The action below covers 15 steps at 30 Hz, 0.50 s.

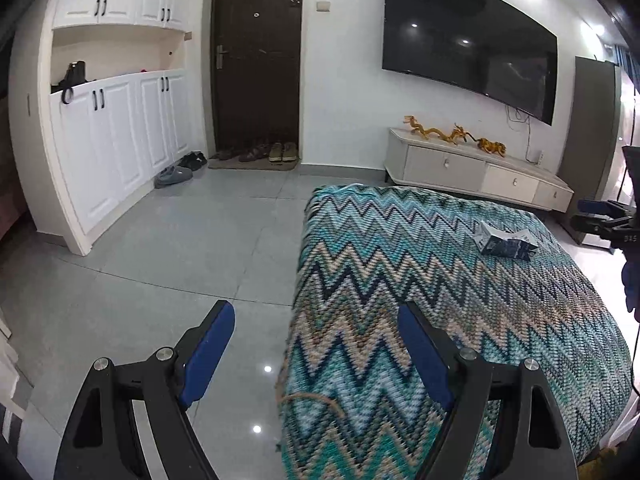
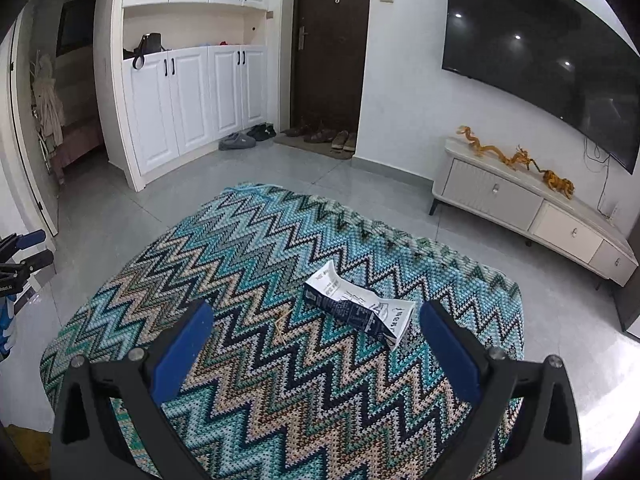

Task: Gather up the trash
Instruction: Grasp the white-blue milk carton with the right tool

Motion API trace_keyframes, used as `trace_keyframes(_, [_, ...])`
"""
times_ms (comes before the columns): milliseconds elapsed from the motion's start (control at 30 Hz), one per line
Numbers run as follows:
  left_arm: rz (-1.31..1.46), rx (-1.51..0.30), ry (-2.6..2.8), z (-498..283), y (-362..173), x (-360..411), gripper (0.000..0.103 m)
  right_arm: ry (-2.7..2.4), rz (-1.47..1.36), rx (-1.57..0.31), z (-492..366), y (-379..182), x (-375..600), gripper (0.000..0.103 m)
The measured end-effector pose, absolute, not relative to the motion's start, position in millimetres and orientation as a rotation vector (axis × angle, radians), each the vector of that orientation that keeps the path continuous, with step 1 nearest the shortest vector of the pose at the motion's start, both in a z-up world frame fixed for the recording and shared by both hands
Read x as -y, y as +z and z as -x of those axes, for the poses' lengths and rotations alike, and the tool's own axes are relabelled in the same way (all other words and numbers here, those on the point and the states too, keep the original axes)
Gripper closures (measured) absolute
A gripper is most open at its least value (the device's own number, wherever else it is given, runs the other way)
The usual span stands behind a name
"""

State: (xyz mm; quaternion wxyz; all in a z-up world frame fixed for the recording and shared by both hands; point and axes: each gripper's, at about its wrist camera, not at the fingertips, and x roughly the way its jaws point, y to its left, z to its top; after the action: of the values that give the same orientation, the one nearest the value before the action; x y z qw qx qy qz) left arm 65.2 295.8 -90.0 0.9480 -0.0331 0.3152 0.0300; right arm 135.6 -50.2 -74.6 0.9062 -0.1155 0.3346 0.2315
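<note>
A crushed white and dark blue paper carton [image 2: 358, 309] lies flat on a woven zigzag blanket in teal, beige and black [image 2: 256, 264], which covers a low surface in the middle of the room. In the right wrist view the carton is just ahead of the right gripper [image 2: 316, 344], a little toward its right finger, and nothing touches it. Its long axis runs from the far left to the near right, with the flattened white printed end pointing to the near right finger. The right gripper stands wide open, with only the blanket between its blue pads [image 2: 182, 350].

In the left wrist view the same carton [image 1: 506, 241] is far ahead and well to the right of the left gripper [image 1: 316, 354]. This gripper is also wide open and holds nothing; its left finger is over the grey tiled floor [image 1: 160, 248] and its right finger over the edge of the blanket [image 1: 400, 280].

For containers, beyond the blanket there is a low pale TV cabinet with closed drawers [image 2: 532, 212]. On its top stand orange dragon figures [image 2: 516, 160]. What is inside the drawers I cannot tell.
</note>
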Motion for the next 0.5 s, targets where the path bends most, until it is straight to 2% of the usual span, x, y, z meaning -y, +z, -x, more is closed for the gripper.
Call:
trace_keyframes(200, [0.087,-0.698,-0.022,-119.5,-102.1,-251.7,0.02,0.508,0.276,-0.775,-193.0,-111.7,52.5,0.0])
trace_keyframes(500, [0.087,-0.867,-0.099,-192.5,-151.1,-174.4,0.02,0.599,0.364,-0.851,-251.5,-162.0,34.2,0.0])
